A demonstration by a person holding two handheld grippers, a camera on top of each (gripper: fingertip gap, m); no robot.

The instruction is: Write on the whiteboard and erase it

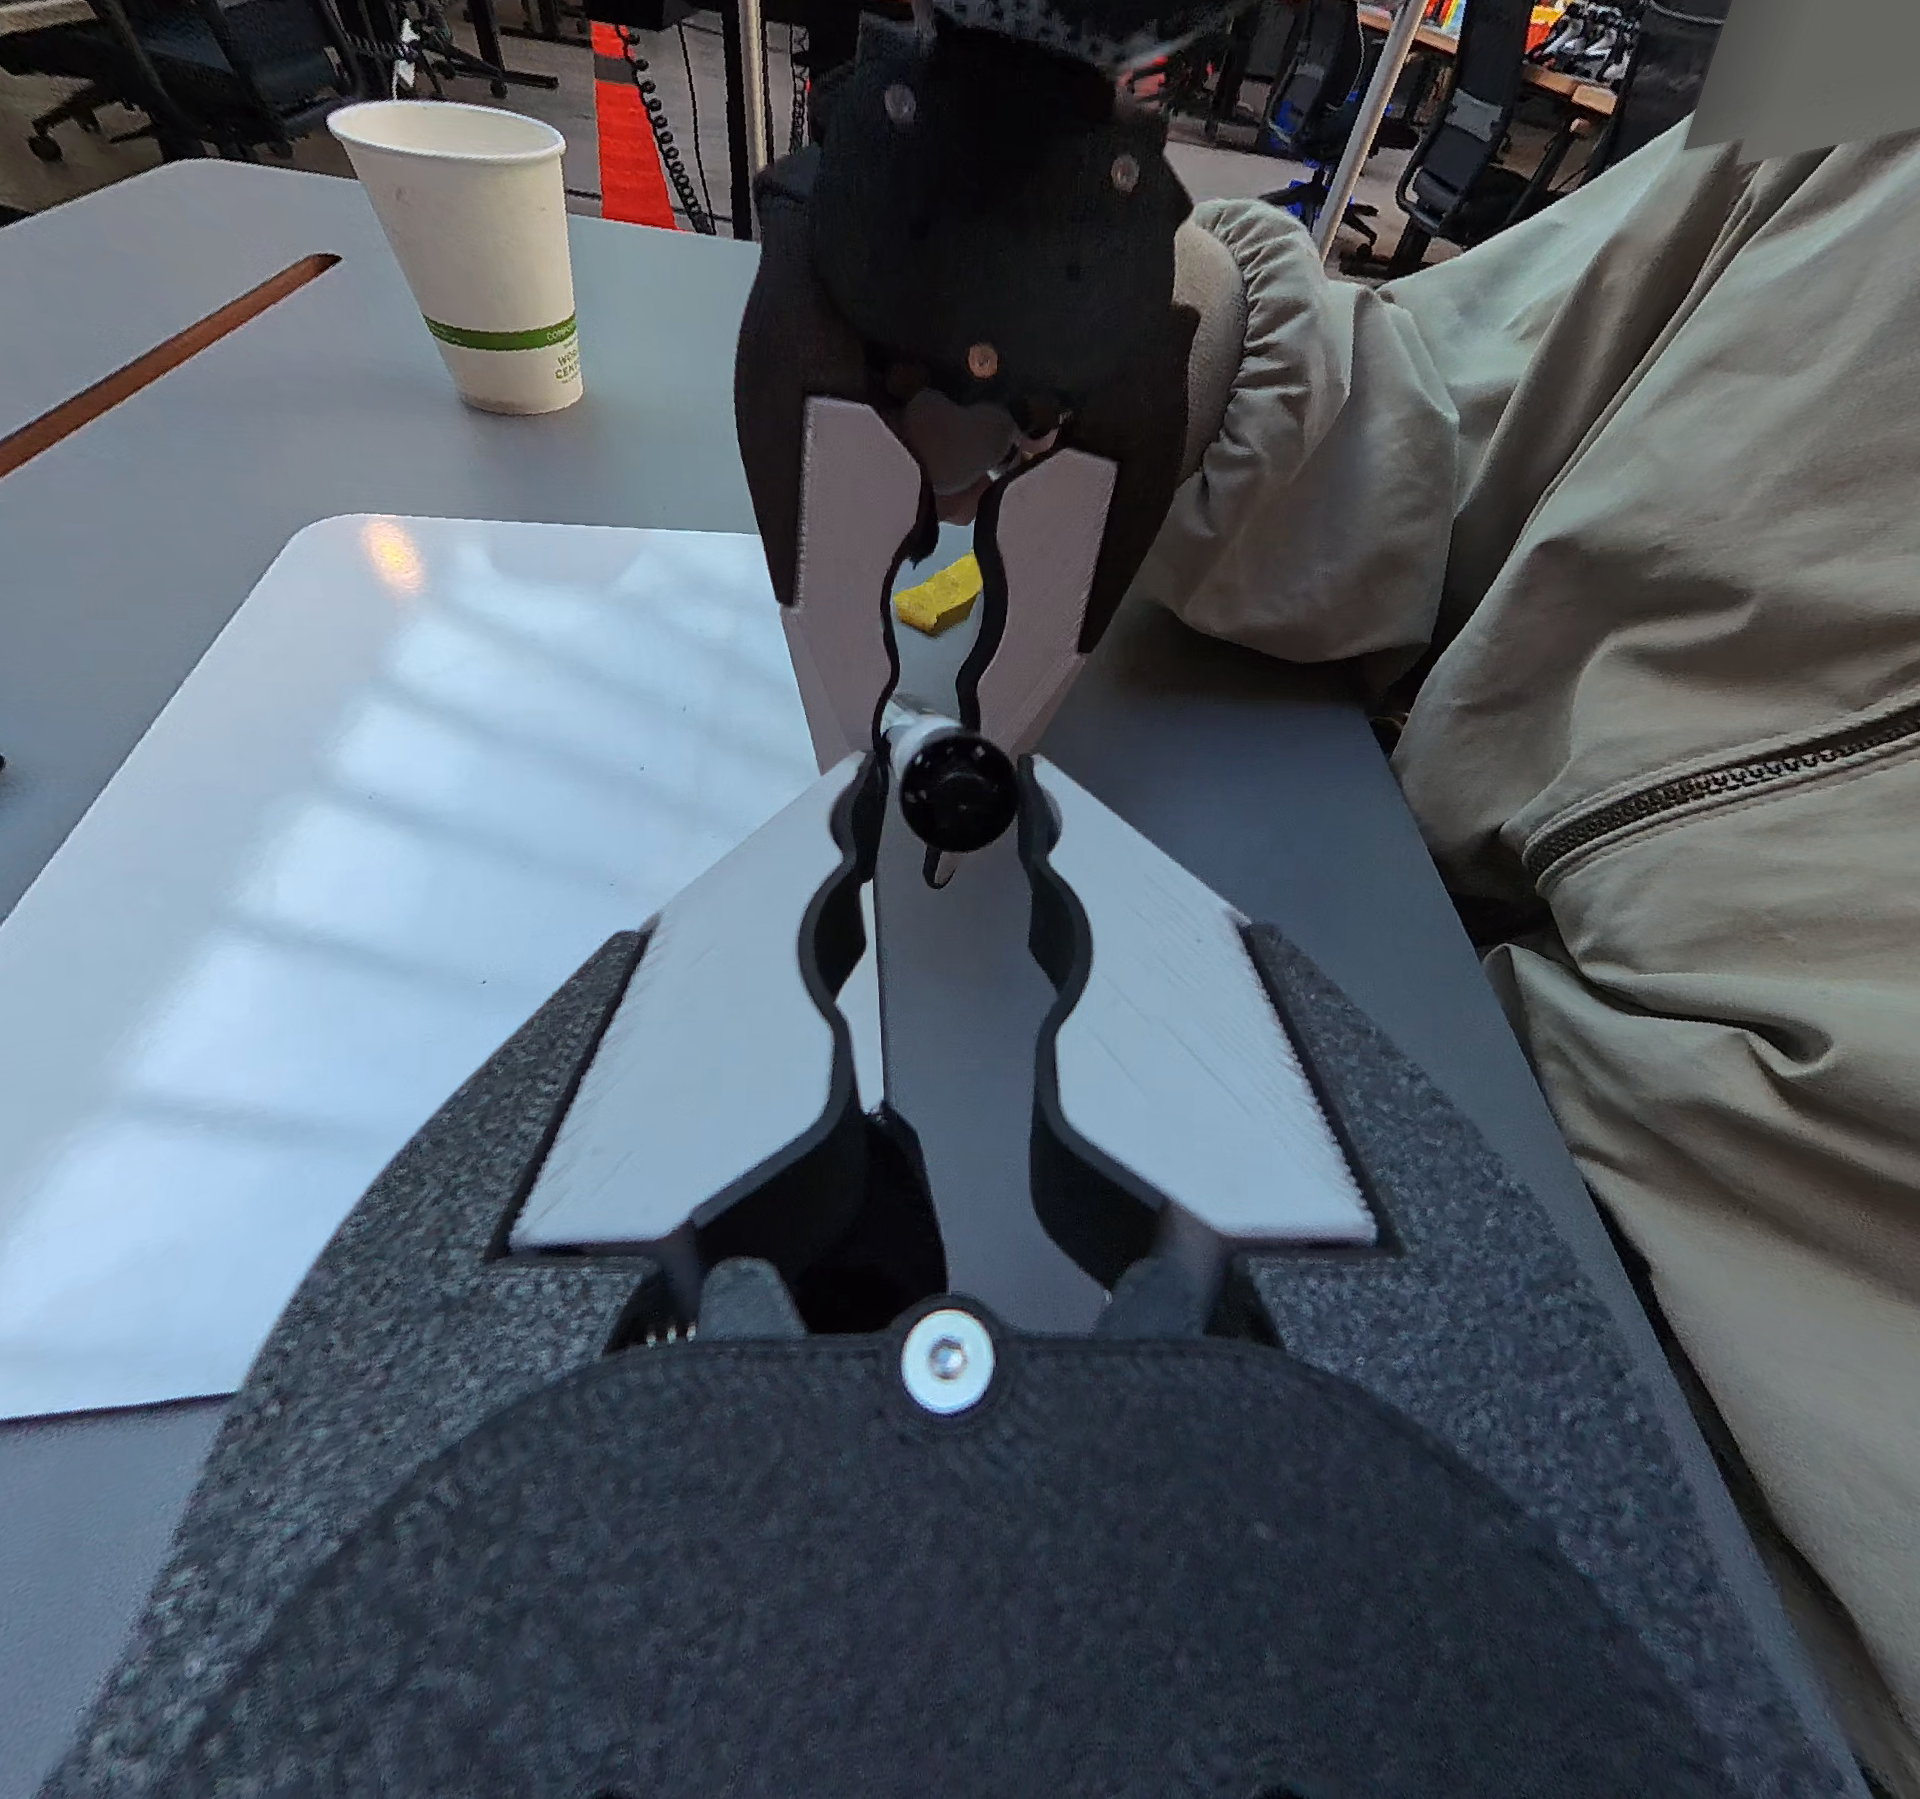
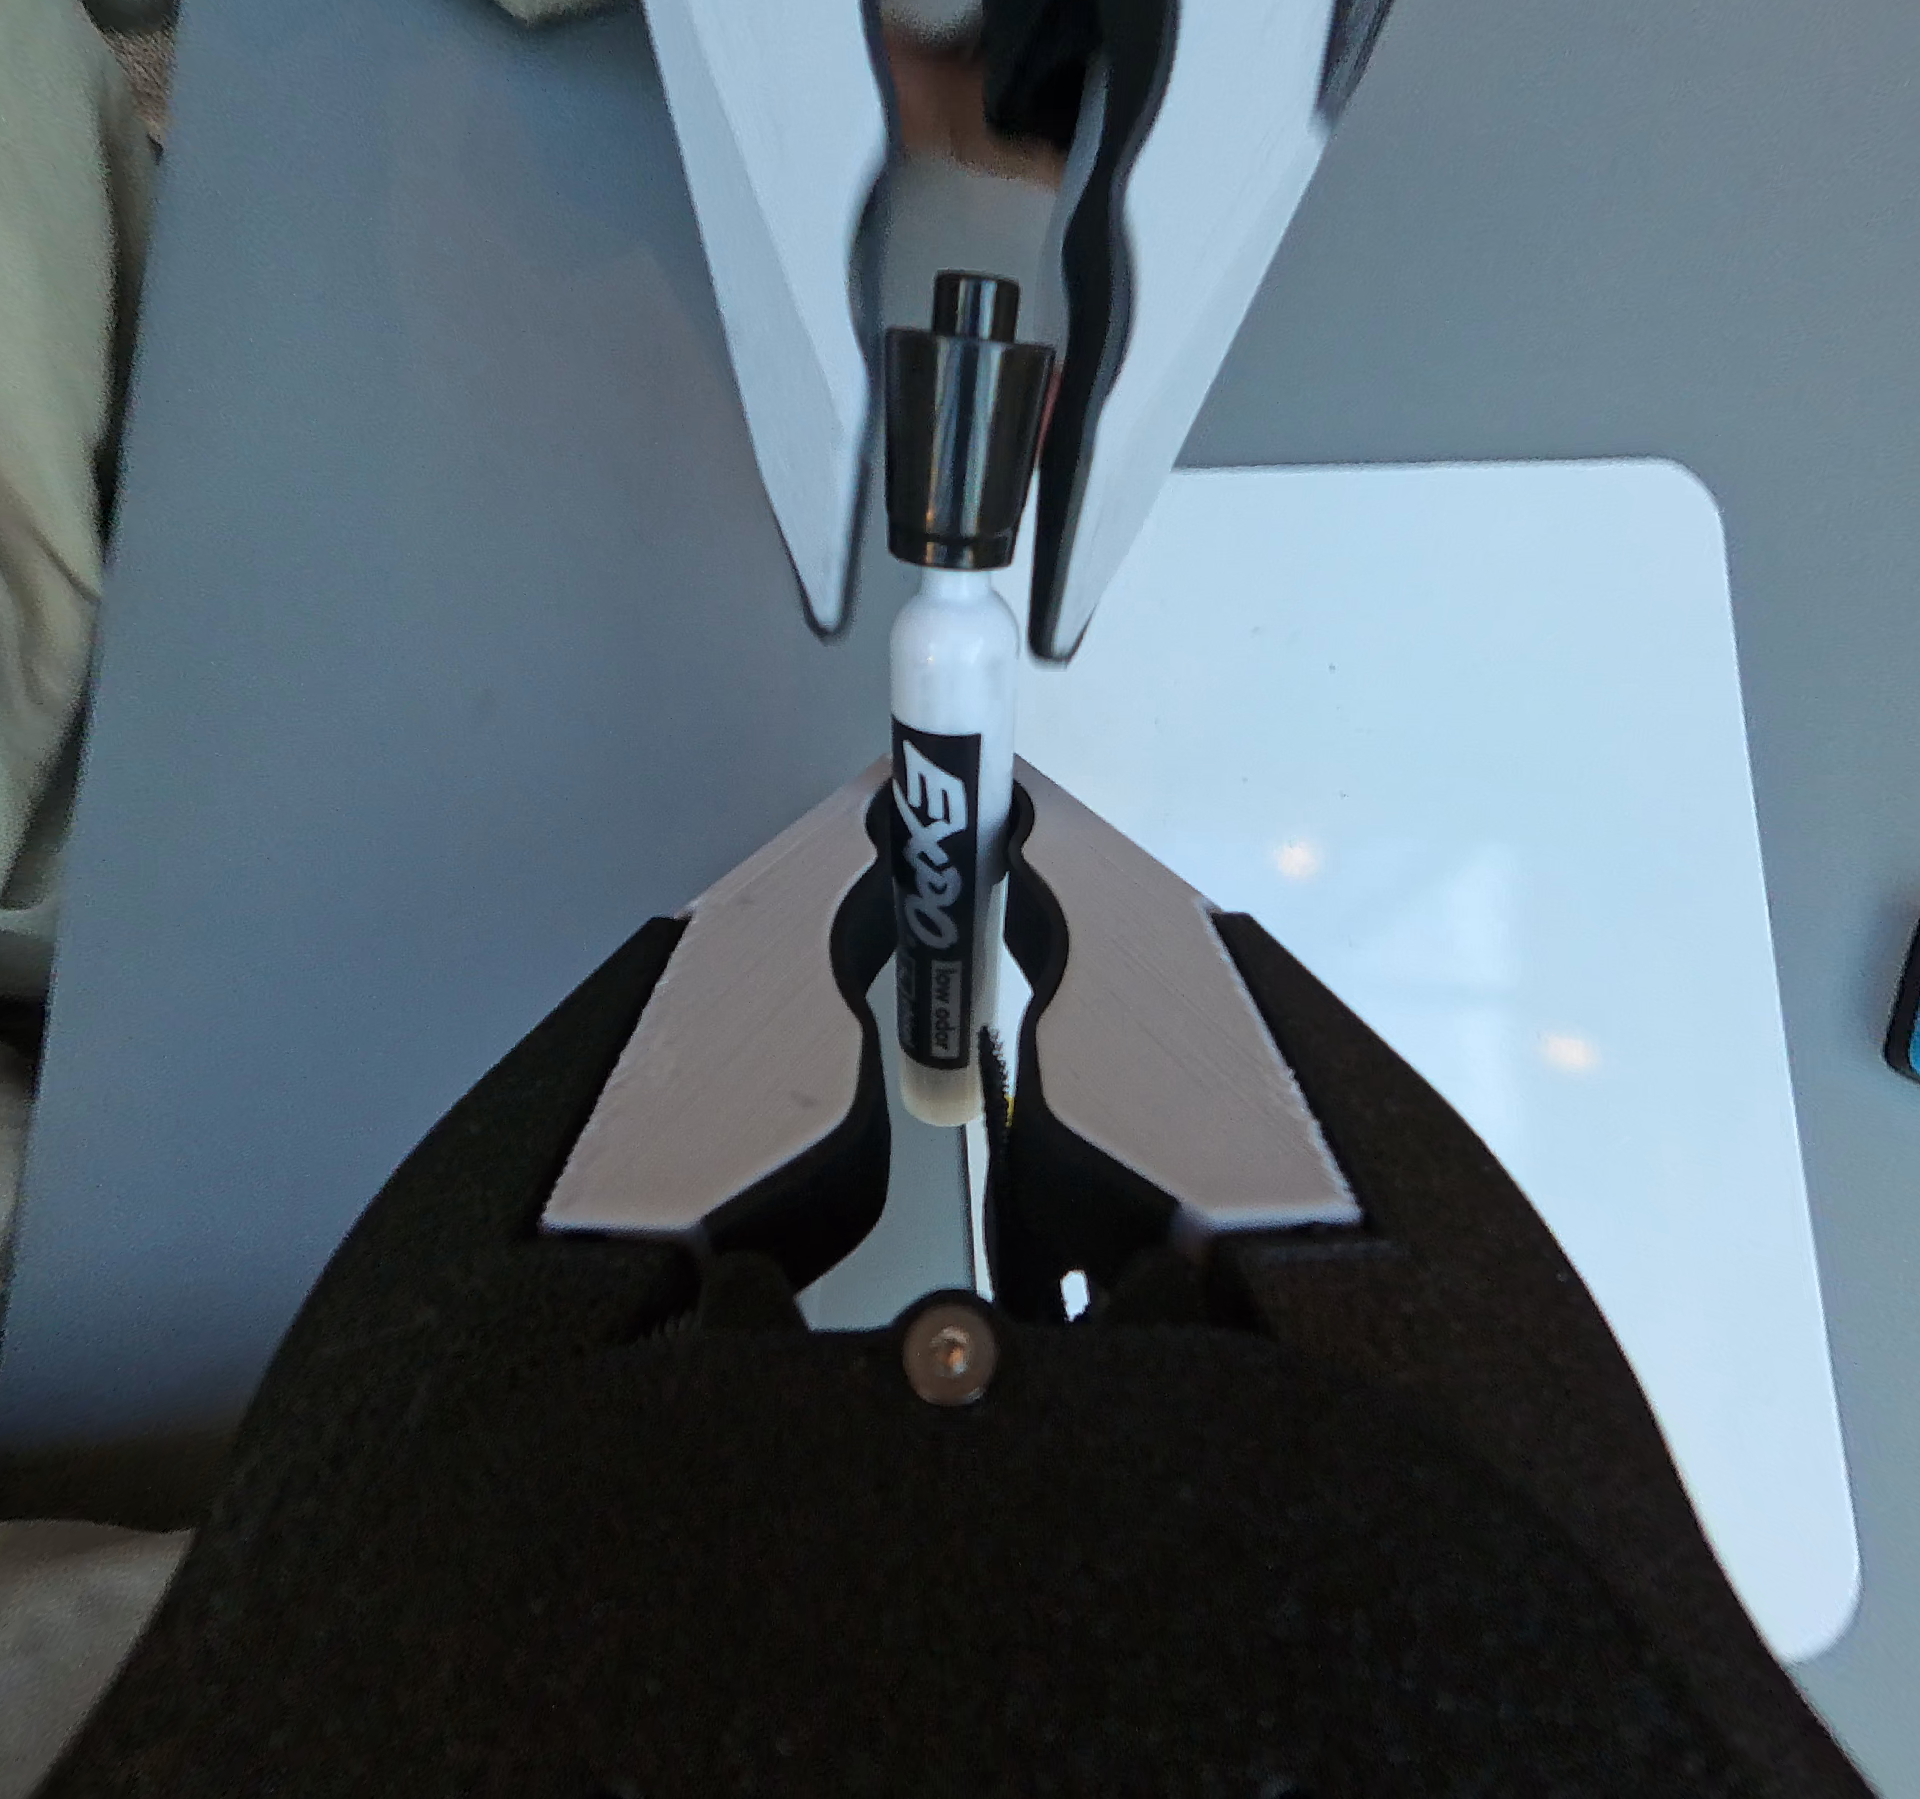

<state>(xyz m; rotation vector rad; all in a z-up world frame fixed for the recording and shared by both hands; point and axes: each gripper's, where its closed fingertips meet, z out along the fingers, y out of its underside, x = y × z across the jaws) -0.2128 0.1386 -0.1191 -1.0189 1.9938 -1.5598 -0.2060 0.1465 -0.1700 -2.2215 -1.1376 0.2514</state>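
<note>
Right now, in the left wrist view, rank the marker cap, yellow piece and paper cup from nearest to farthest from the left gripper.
1. Marker cap: black, between the tips of the left gripper.
2. Yellow piece: on the table straight ahead, seen between the right gripper's jaws.
3. Paper cup: white, far back on the left.

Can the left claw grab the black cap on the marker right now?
Probably yes. The left claw is open, its fingers either side of the black cap, nothing between. The right claw grips the marker barrel.
</note>
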